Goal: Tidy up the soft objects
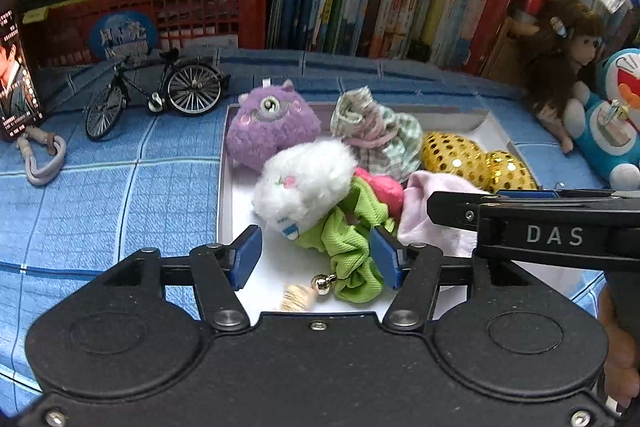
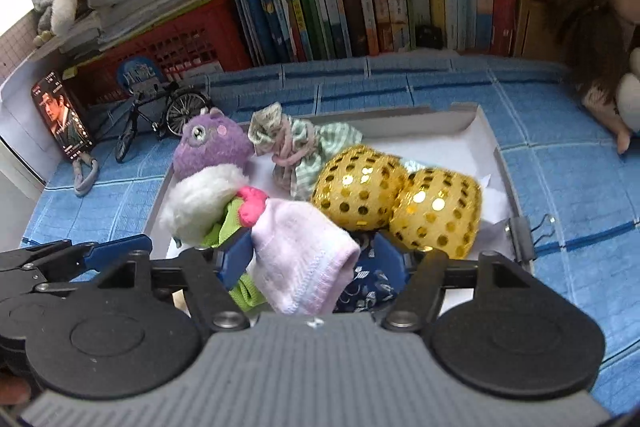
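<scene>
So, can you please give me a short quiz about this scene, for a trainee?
1. How many gold balls lie in the tray?
2. True or false: the left gripper is shut.
3. What lies between the fingers of the right gripper? A) a gold ball B) the pink sock C) the purple plush

Key: 1) two. 2) false, its jaws stand open. 3) B.
</scene>
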Tool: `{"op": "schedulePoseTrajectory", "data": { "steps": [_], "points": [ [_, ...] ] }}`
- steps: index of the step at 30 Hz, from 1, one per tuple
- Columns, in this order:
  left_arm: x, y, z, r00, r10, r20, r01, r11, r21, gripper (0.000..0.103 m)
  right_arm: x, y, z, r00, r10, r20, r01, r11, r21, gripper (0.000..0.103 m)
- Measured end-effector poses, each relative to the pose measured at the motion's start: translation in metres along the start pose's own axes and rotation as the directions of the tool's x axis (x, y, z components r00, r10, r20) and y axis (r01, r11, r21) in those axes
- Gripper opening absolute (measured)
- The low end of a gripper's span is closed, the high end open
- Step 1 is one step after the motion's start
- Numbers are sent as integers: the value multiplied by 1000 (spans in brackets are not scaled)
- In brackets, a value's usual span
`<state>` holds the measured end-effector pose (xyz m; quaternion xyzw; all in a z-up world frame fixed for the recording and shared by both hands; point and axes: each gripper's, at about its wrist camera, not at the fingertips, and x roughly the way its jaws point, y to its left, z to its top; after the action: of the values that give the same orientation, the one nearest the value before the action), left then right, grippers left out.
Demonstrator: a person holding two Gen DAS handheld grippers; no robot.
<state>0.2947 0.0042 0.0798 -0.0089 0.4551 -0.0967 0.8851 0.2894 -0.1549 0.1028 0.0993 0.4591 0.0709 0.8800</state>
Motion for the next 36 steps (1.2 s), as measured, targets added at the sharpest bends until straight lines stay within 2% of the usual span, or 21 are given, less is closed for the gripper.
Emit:
{"op": "schedulePoseTrajectory", "data": {
  "steps": [6, 13, 17, 22, 30, 36],
  "points": [
    [-32, -8, -2, 997, 9, 75, -11, 1000, 21, 76, -33, 6, -2, 997, 2, 82, 2, 999, -46, 85],
    [-75, -20, -13, 989, -4, 144, -3, 999, 48, 81, -77, 9, -14, 986, 26, 167, -10, 996, -94, 88],
    [-105, -28, -28, 979, -14, 202, 0, 997, 71, 86, -103, 10, -26, 974, 42, 221, -14, 992, -126, 90],
    [-140, -36, -54, 963, -51, 263, 33, 997, 74, 90, -141, 5, -49, 949, 62, 308, -11, 986, -164, 94],
    [-180, -53, -107, 929, -38, 369, -7, 993, 119, 94, -184, -4, -96, 895, 73, 439, 17, 980, -199, 102],
    [-191, -60, -148, 920, -52, 388, 13, 995, 101, 95, -198, -12, -136, 858, 60, 510, 42, 981, -187, 103]
  ]
}}
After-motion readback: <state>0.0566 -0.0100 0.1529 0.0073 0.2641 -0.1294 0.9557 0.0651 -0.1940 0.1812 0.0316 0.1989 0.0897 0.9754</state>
